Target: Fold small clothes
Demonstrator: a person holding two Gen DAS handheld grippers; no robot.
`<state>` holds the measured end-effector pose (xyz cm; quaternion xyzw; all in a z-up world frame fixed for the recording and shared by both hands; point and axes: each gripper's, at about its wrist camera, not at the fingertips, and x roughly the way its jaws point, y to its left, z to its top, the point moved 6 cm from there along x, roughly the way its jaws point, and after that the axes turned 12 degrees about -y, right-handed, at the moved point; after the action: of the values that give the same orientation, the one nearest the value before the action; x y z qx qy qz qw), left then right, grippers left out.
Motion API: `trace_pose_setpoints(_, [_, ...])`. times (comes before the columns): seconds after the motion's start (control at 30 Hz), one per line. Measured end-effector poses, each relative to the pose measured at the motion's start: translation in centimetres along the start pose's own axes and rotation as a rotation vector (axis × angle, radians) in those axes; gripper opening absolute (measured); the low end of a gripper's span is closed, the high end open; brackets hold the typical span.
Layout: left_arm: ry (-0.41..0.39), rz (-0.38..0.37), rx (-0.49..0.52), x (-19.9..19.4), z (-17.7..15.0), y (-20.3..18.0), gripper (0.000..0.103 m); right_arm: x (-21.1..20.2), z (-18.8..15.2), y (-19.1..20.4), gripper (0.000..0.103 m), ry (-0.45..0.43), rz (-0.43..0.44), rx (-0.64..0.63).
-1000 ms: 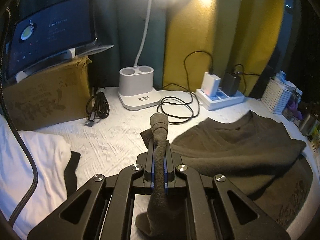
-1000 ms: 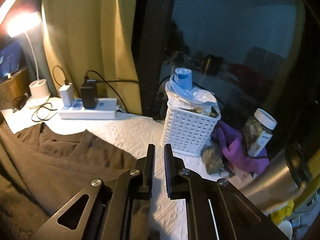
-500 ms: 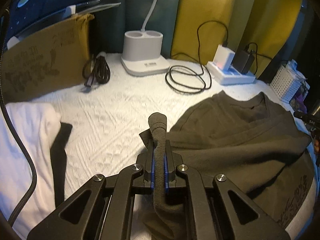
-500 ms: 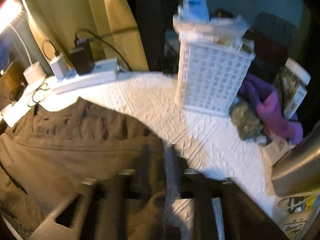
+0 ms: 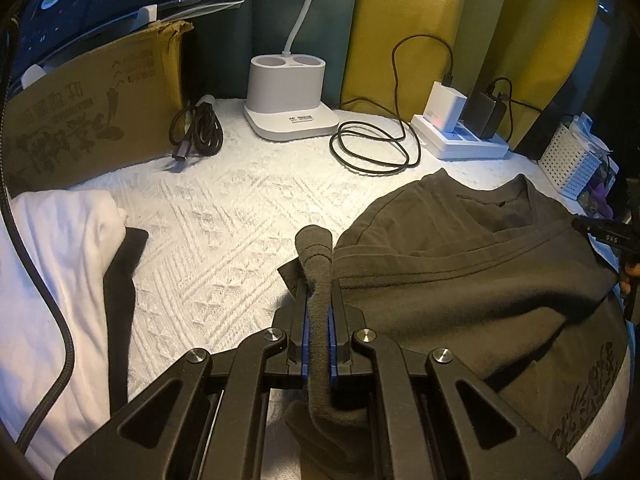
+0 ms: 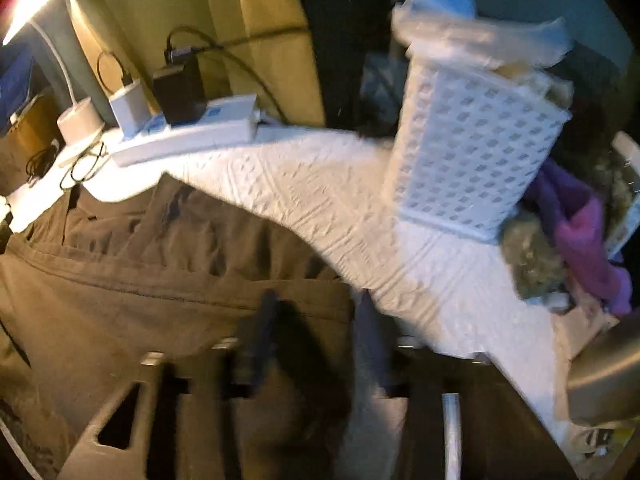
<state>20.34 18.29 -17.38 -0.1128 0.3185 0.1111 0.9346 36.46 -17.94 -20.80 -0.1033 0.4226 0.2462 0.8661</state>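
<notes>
The left gripper had its jaws clenched on a bunched edge of the dark shirt — apparently to carry a fold. The shirt lay on the white-covered counter. The blurred right gripper stood released over the shirt's other edge.

The left hand-held gripper has its black fingers pinched tight on a dark olive cloth fold. The right hand-held gripper is motion-blurred, fingers spread apart, tilted downward.
</notes>
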Motion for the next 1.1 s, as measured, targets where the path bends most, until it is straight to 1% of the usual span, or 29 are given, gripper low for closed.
trace_pose_setpoints(0.03, [-0.003,-0.001,-0.001,-0.1,0.0,0.0,0.006,0.0,-0.1,0.1,0.028,-0.01,0.0,-0.005])
trace_pose_setpoints(0.07, [-0.012,-0.001,0.002,-0.2,0.0,-0.1,0.006,0.0,0.0,0.1,0.018,-0.011,-0.002,-0.01])
trace_pose_setpoints(0.1, [-0.019,0.0,0.004,-0.4,0.1,-0.2,0.006,-0.2,0.2,0.1,0.012,-0.018,-0.015,-0.017])
trace_pose_setpoints(0.17, [-0.035,-0.002,0.007,-0.7,0.3,-0.4,0.006,-0.9,0.5,0.1,0.009,-0.034,-0.051,-0.037])
trace_pose_setpoints(0.4, [-0.125,-0.019,0.011,-2.3,2.3,-1.1,0.006,-3.3,2.7,0.2,0.007,-0.113,-0.115,-0.066])
trace_pose_setpoints(0.47, [-0.145,-0.019,0.005,-2.7,2.9,-1.2,0.006,-4.1,3.6,0.1,0.006,-0.146,-0.153,-0.092])
trace_pose_setpoints(0.57, [-0.164,-0.016,-0.008,-2.8,3.5,-1.2,0.006,-5.0,5.0,-0.1,0.006,-0.19,-0.18,-0.099])
trace_pose_setpoints(0.67, [-0.162,-0.001,-0.013,-1.9,3.7,-1.0,0.006,-4.8,6.0,-0.6,0.005,-0.204,-0.196,-0.111])
trace_pose_setpoints(0.7, [-0.161,0.004,-0.017,-1.5,3.6,-0.8,0.006,-4.3,6.1,-0.9,0.005,-0.198,-0.202,-0.112])
trace_pose_setpoints(0.77, [-0.128,0.03,-0.036,0.0,3.4,-0.1,0.006,-3.3,6.0,-1.7,0.005,-0.197,-0.214,-0.098])
trace_pose_setpoints(0.83, [-0.126,0.059,-0.042,1.3,3.2,0.6,0.006,-1.7,5.6,-2.7,0.005,-0.172,-0.215,-0.07])
trace_pose_setpoints(0.93, [-0.091,0.08,-0.039,2.9,2.8,1.3,0.006,0.8,5.1,-3.3,0.005,-0.14,-0.203,-0.047])
trace_pose_setpoints(1.0, [-0.067,0.099,-0.037,3.4,2.5,1.6,0.006,2.0,4.7,-3.2,0.005,-0.12,-0.213,-0.058])
trace_pose_setpoints(1.1, [-0.059,0.118,-0.036,3.5,2.3,1.9,0.006,3.1,3.9,-3.4,0.005,-0.094,-0.22,-0.058])
